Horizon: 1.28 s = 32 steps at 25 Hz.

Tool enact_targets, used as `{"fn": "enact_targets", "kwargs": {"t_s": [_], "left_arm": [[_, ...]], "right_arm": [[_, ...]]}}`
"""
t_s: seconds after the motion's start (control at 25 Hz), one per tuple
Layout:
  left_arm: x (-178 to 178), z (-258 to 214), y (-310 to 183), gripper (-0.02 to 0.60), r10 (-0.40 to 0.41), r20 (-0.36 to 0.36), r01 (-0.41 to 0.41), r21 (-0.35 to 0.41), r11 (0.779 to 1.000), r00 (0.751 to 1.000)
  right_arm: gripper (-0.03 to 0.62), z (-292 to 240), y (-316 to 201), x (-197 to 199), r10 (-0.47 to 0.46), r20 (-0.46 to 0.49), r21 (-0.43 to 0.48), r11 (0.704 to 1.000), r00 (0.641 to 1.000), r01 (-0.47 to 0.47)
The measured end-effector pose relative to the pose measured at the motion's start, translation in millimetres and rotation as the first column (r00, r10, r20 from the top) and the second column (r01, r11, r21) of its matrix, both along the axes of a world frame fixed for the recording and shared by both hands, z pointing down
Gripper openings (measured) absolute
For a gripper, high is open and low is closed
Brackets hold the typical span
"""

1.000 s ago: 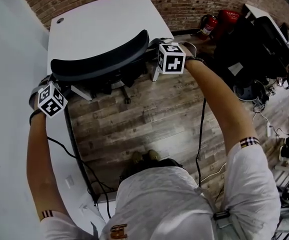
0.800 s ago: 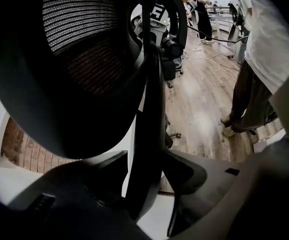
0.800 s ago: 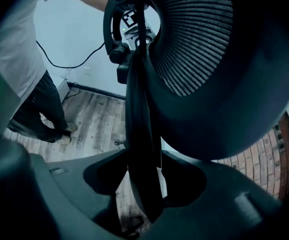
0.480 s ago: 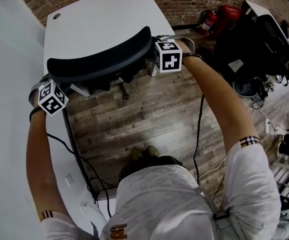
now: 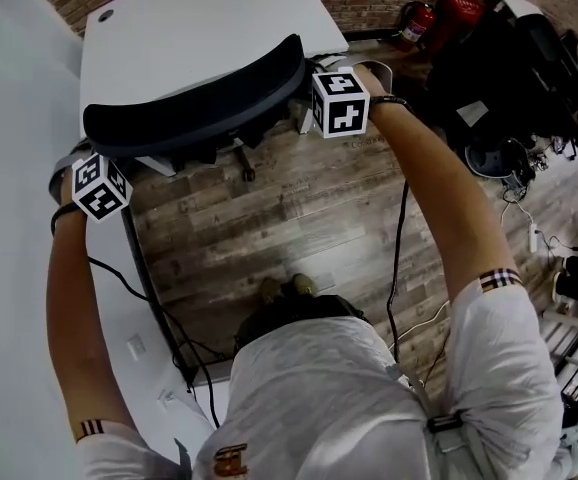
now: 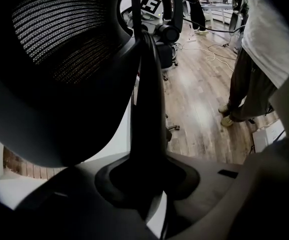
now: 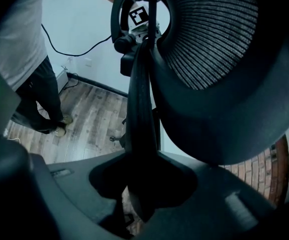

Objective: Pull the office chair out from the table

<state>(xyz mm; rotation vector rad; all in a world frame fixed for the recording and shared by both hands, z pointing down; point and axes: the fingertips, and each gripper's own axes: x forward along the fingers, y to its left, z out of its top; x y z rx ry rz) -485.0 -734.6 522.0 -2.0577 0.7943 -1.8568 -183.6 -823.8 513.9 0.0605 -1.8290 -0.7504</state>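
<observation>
The black office chair is tucked at the white table (image 5: 199, 18), with its curved backrest (image 5: 194, 103) showing from above. My left gripper (image 5: 89, 156) is at the backrest's left end and my right gripper (image 5: 306, 85) at its right end. In the left gripper view the backrest's frame edge (image 6: 147, 109) runs down into the left gripper (image 6: 147, 184), whose jaws are closing and meet it on both sides. In the right gripper view the frame edge (image 7: 139, 109) likewise sits in the closing right gripper (image 7: 144, 184). Mesh (image 7: 209, 34) fills the rest of that view.
A white wall (image 5: 9, 218) stands close on the left. Wooden floor (image 5: 269, 218) stretches behind the chair to the person's feet (image 5: 289, 288). A cable (image 5: 399, 258) hangs from the right arm. A red fire extinguisher (image 5: 417, 18) and dark clutter (image 5: 519, 78) sit at the right.
Both grippers have stayed at the ends of the backrest and their marker cubes have rolled a little. The chair sits in the same place at the table.
</observation>
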Motion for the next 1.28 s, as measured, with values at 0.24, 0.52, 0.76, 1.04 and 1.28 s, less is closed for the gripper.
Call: {"fn": "enact_targets", "kwargs": {"t_s": [0.24,0.52,0.76,1.04,1.28], "left_arm": [[-1.9,1.7,20.3,0.086,0.009,0.003,-0.009,-0.024,1.000,1.000],[6.8,-3.2,47.0,0.086,0.022,0.009,-0.022,-0.005,1.000,1.000],[16.4,3.2,75.3,0.084,0.019,-0.001,-0.019,-0.009,1.000,1.000],[26.2,-2.3,105.1,0.084,0.027,0.006,-0.027,-0.009,1.000,1.000],[37.0,1.7,141.5,0.084,0.013,0.006,-0.013,-0.019,1.000,1.000]], "right_arm": [[0.109,-1.9,23.7,0.5,-0.007,0.008,0.008,1.000,1.000,0.007],[0.106,0.4,53.8,9.5,0.000,0.002,0.014,1.000,1.000,0.000],[0.104,1.2,76.7,21.5,-0.002,-0.002,0.017,1.000,1.000,0.002],[0.101,-2.5,110.1,28.9,-0.004,0.010,0.032,0.999,1.000,0.004],[0.098,-1.2,143.1,40.8,-0.020,0.011,0.038,0.999,1.000,0.020]]}}
